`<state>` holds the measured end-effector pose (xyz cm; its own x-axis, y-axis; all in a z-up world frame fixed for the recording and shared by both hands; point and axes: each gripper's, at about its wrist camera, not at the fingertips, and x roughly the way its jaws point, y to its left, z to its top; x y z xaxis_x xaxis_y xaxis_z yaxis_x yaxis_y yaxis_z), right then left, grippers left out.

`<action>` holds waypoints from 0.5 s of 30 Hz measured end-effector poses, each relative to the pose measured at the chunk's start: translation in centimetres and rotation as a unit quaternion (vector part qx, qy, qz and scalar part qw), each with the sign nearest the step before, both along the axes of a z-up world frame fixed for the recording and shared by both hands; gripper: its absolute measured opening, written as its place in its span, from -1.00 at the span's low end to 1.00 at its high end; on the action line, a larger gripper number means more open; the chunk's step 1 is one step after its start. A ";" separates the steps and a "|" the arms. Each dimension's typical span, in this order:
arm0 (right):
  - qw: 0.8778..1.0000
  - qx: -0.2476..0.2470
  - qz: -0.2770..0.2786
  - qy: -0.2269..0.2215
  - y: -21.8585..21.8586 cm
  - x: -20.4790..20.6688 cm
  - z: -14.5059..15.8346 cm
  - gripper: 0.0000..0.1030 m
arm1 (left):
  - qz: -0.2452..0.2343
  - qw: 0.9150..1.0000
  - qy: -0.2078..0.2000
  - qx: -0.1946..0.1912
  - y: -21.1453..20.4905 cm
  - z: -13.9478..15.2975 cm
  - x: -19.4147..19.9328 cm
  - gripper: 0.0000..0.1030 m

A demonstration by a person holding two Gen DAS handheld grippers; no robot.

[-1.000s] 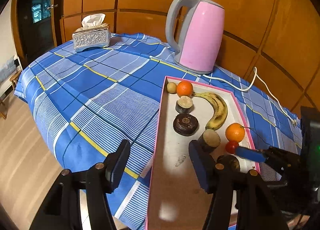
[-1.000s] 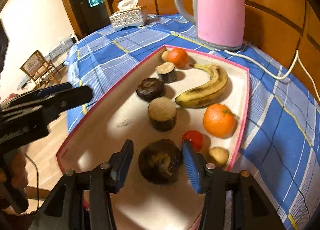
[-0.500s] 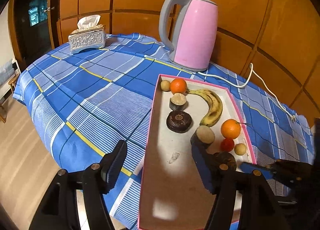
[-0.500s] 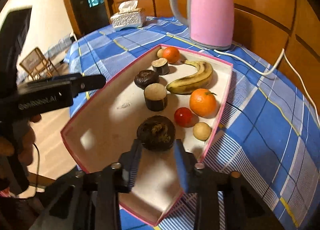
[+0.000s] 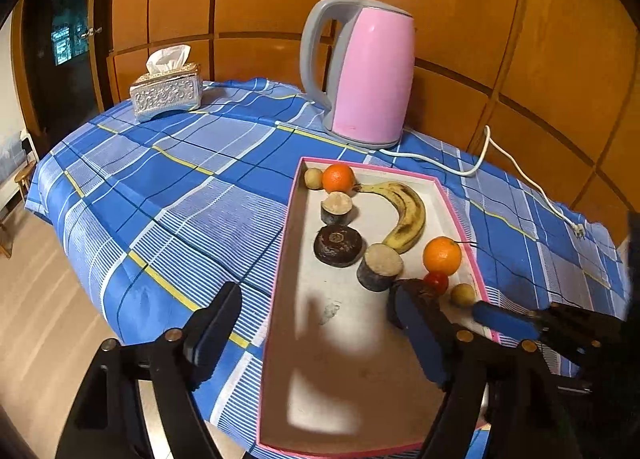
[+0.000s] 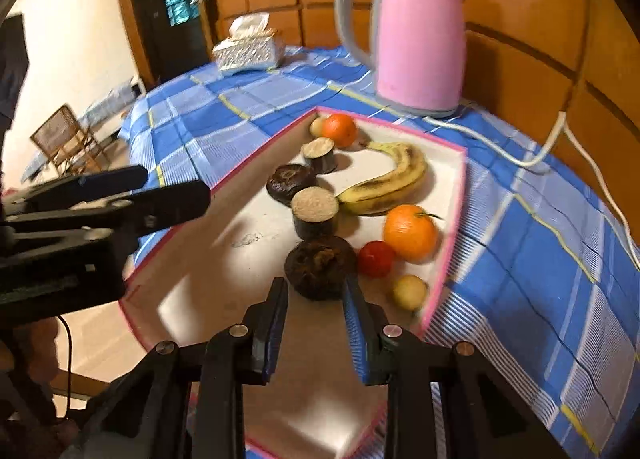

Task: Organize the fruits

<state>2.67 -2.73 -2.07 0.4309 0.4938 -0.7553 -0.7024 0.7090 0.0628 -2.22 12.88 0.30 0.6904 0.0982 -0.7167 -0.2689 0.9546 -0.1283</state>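
Fruits, all inside the pink-rimmed tray on the blue checked tablecloth. At the far end, a small tan fruit touching the far orange, with the banana curving away just beside it. Down the middle, a far cut stub, then a flat dark disc, then a near cut stub close by the banana's tip. Along the right wall, the near orange, a red tomato just below it and a pale round fruit near the rim. Nearest of all, a dark round fruit, just beside the tomato. Left gripper with tongs wide apart, clasping nothing, one finger over the cloth and the other over the tray's near half. Right gripper with tongs drawn narrow but not together, tips lying against the near flanks of the dark round fruit; cannot tell whether actually clamped on it. Beyond the tray, a pink kettle with its white cord trailing over the cloth, and a silver tissue box at the far left.
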 end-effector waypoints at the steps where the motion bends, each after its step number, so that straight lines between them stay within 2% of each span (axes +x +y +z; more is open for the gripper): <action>1: 1.000 0.004 -0.010 -0.002 -0.4 -0.3 0.2 -0.44 | -0.002 1.000 -0.001 0.001 -0.2 0.1 -0.1 0.57; 5: 0.996 0.006 -0.084 -0.032 -2.4 -1.5 1.2 -0.33 | -0.010 1.000 -0.010 0.009 -1.6 0.4 -0.7 0.67; 8: 0.986 0.008 -0.162 -0.041 -4.4 -2.1 1.3 -0.26 | -0.023 1.000 -0.014 0.012 -2.9 0.5 -1.3 0.73; 11: 0.977 0.002 -0.207 -0.044 -5.7 -2.2 1.1 -0.24 | -0.035 0.999 -0.016 0.014 -4.2 0.5 -1.9 0.87; 15: 0.967 0.003 -0.251 -0.041 -7.2 -2.0 1.0 -0.08 | -0.047 0.999 -0.017 0.022 -5.3 0.6 -2.6 0.99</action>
